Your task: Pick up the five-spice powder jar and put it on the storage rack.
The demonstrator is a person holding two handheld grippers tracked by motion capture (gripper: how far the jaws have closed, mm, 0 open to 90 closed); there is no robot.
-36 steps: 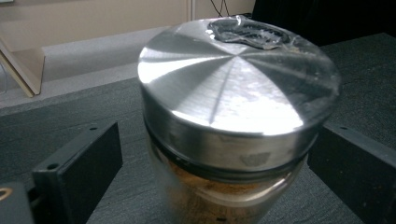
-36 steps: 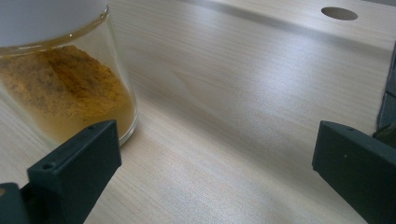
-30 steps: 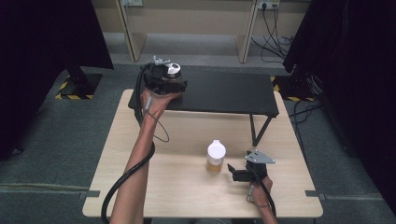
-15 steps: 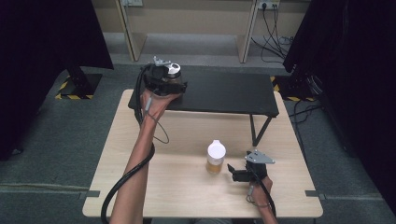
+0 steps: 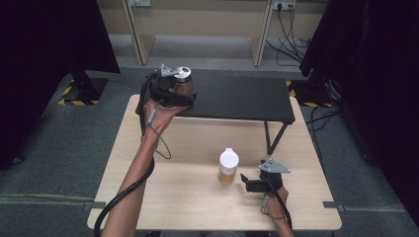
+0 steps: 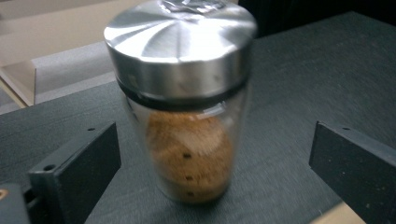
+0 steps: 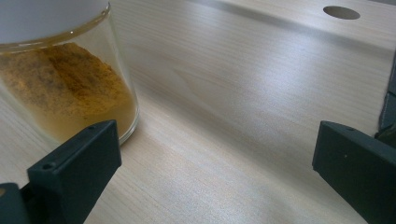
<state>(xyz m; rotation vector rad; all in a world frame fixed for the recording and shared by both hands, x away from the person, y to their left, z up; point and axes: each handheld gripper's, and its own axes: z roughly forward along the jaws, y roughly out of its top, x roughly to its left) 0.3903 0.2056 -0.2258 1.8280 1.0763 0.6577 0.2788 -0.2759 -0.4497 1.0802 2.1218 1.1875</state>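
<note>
A steel-lidded glass jar (image 6: 180, 100) of brown granules is seen upright on the black shelf (image 5: 237, 98), between the wide-open jaws of the left gripper (image 6: 210, 172), untouched. Perforations in its contents are revealed in the left gripper view. The right gripper (image 5: 253, 183), likewise open and empty, is held beside a white-capped jar (image 5: 228, 166) on the table (image 5: 197, 143). Nothing has shifted since earlier.

Even light on the wooden table (image 5: 197, 148), dark at both sides; glare streaks the steel lid (image 6: 180, 32), and the jar (image 6: 189, 158) shows slightly blurred.
</note>
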